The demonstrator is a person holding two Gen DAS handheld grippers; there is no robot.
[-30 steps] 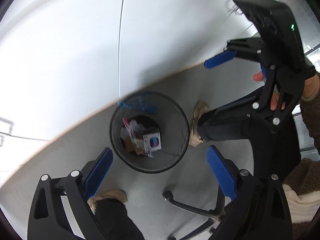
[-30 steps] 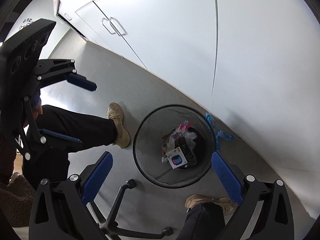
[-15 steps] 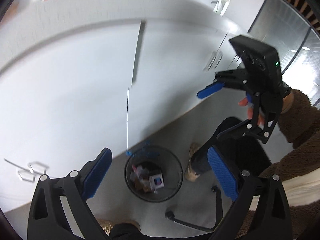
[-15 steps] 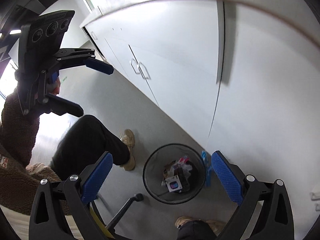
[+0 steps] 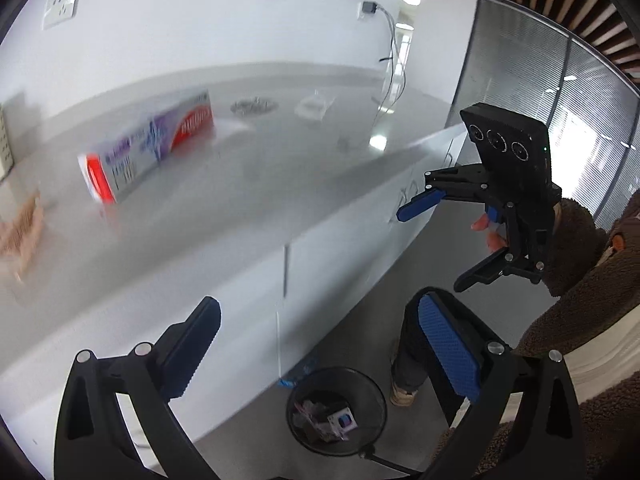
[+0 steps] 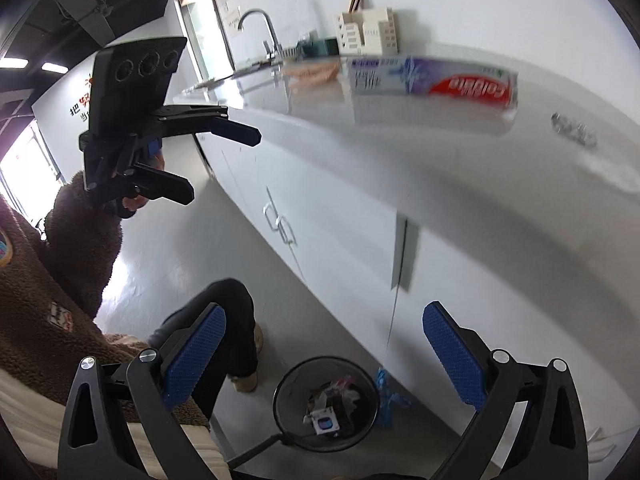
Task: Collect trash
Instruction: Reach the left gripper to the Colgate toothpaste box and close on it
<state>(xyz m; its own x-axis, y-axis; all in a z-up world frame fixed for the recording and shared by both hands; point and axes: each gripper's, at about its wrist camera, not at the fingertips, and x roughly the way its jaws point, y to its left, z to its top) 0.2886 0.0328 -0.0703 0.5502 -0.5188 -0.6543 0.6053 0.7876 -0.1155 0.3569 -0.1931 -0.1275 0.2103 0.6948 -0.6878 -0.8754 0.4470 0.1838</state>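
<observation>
A toothpaste box [image 5: 148,148] lies on the grey countertop [image 5: 280,184]; it also shows in the right wrist view [image 6: 432,82]. A black mesh trash bin [image 5: 335,416] with wrappers and a small box stands on the floor below; it also shows in the right wrist view [image 6: 326,402]. My left gripper [image 5: 316,356] is open and empty, raised near counter height. My right gripper [image 6: 324,356] is open and empty, also raised. Each gripper shows in the other's view, the right one [image 5: 432,240] and the left one [image 6: 212,160].
White cabinet doors [image 6: 320,240] run under the counter. A faucet [image 6: 260,28], a beige rack [image 6: 368,32], a metal drain [image 5: 254,105] and a pink object [image 5: 24,232] are on the counter. A blue wrapper [image 6: 386,396] lies beside the bin. A chair leg [image 5: 384,460] is near.
Both grippers have risen from just above the bin to counter height. The countertop and toothpaste box have come into view; the bin looks smaller and lower.
</observation>
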